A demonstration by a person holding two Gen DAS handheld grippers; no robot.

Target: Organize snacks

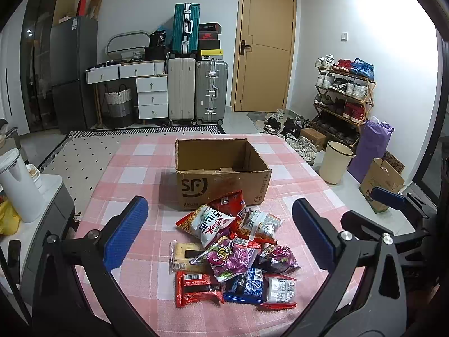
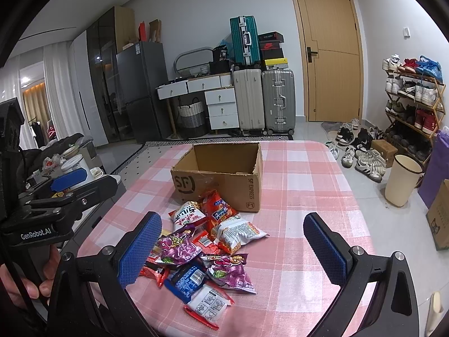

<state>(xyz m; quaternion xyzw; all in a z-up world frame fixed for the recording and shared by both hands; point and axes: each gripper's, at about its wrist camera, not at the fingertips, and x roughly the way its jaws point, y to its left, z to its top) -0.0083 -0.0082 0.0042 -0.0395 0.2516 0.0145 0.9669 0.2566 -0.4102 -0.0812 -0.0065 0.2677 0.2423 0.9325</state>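
2 claws hang over the near side of the bench, both spread wide and grasping nothing. Between the blue pads of the left claw (image 1: 220,236) the left wrist view frames the heap of snack packets; the right claw (image 2: 233,248) stands over the same heap from a little further right, and each claw shows at the edge of the other's view, just beside its partner.

Nothing has been picked yet, so the job sits at its opening step: choosing a first packet. The cardboard box (image 1: 224,188), marked SF on its near wall, stands open-topped just behind the heap, touching or nearly touching the rearmost red packet; its inside looks bare. By my reading, snacks go into that box.

Next comes a descent onto 1 packet that lies free at the rim of the heap, since the middle ones overlap. The white-labelled packet (image 2: 209,304) nearest the right claw looks easiest, or the red bar wrapper (image 1: 197,287) for the left. Crinkly film may slip, so pads should close across a narrow width.

Counted: 1 box, and about 10 packets showing, among them 2 purple bags (image 1: 231,258), 1 blue packet (image 1: 247,286), 1 pale cake slice (image 1: 183,257) and several red or orange noodle-snack bags; any buried beneath I cannot count. All rest on the pink checked cloth (image 1: 134,168) covering the bench.
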